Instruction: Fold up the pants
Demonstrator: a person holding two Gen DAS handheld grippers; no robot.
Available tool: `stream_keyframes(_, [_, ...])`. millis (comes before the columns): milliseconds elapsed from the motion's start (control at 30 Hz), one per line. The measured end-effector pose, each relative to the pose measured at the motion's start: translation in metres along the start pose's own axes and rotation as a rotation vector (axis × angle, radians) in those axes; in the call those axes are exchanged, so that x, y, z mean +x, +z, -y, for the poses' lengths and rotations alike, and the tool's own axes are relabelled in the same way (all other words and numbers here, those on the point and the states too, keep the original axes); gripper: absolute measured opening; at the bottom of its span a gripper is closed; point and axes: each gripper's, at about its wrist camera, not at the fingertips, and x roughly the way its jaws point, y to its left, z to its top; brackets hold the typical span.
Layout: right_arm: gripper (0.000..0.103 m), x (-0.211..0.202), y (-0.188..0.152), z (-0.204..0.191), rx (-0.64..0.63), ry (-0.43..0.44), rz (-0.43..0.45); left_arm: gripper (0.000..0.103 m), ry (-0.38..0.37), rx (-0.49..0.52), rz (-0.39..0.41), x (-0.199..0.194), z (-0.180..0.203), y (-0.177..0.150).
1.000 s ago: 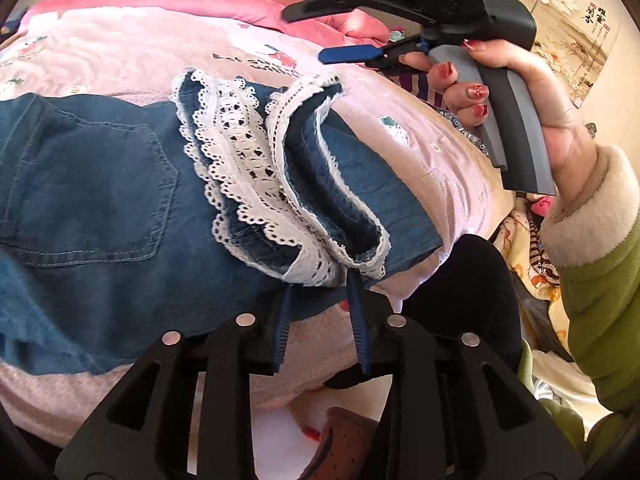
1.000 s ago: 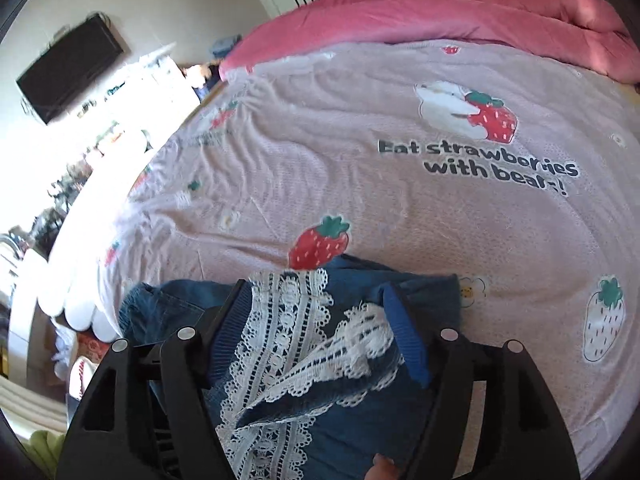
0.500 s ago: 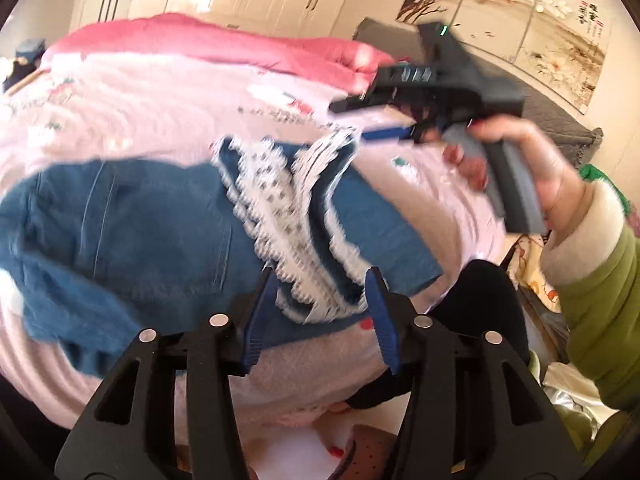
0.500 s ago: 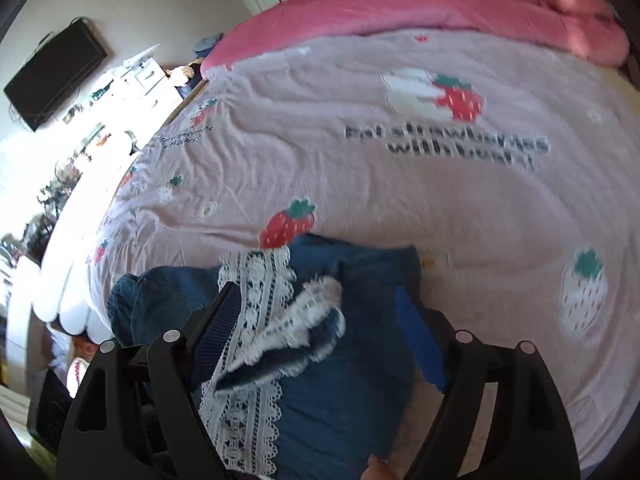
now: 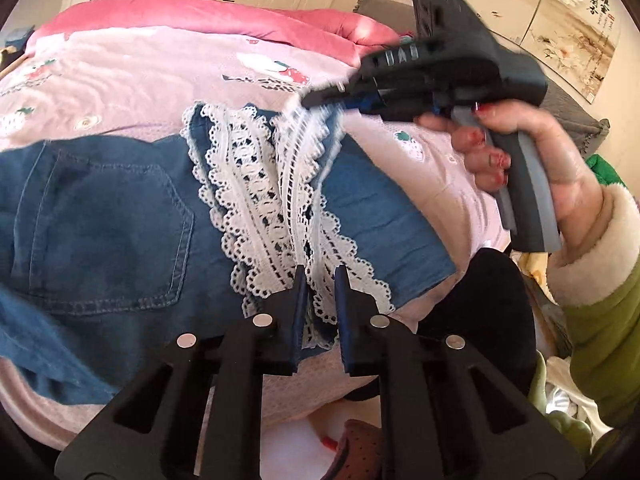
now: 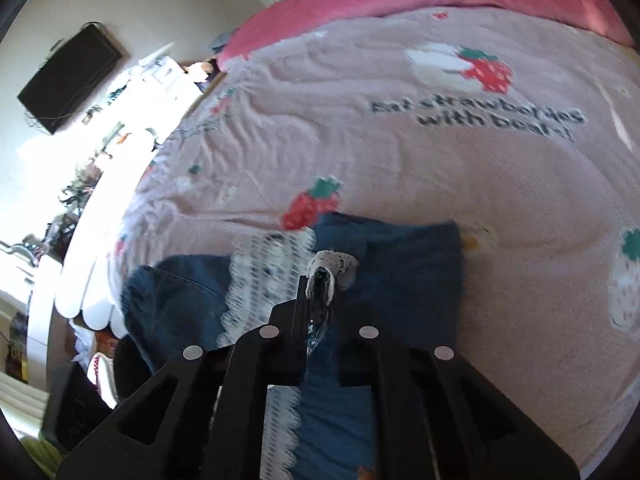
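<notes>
Blue denim pants (image 5: 100,216) with white lace-trimmed hems (image 5: 260,200) lie folded on the pink strawberry bedspread (image 5: 120,80). My left gripper (image 5: 320,284) is shut on the near end of the lace hem. My right gripper (image 5: 320,100) shows in the left wrist view, held by a hand with red nails, at the far end of the hem. In the right wrist view my right gripper (image 6: 320,288) is shut on a bunch of lace hem (image 6: 334,266) over the denim (image 6: 400,272).
A pink quilt (image 5: 220,16) lies along the far side of the bed. The bed edge is close below the pants. A TV (image 6: 68,76) hangs on the left wall. A green-sleeved arm (image 5: 600,328) is at the right.
Both grippers were open around the lace hem and have closed on it. The left gripper moved in to the near end, the right to the far end.
</notes>
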Motion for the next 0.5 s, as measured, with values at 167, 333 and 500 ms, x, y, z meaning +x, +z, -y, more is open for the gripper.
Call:
stream_keyframes(167, [0.008,0.04,0.018,-0.023,-0.055,-0.029,-0.055,0.008,0.0,-0.011,-0.013,0.003,-0.003,-0.003])
stream_keyframes(333, [0.012,0.078,0.02,-0.028,-0.068,-0.094,-0.112,0.008,0.001,-0.03,-0.013,0.003,-0.008,-0.003])
stream_keyframes(500, [0.039,0.065,0.024,-0.029,-0.065,-0.039,-0.079,0.008,-0.016,-0.036,-0.02,0.001,-0.009,-0.005])
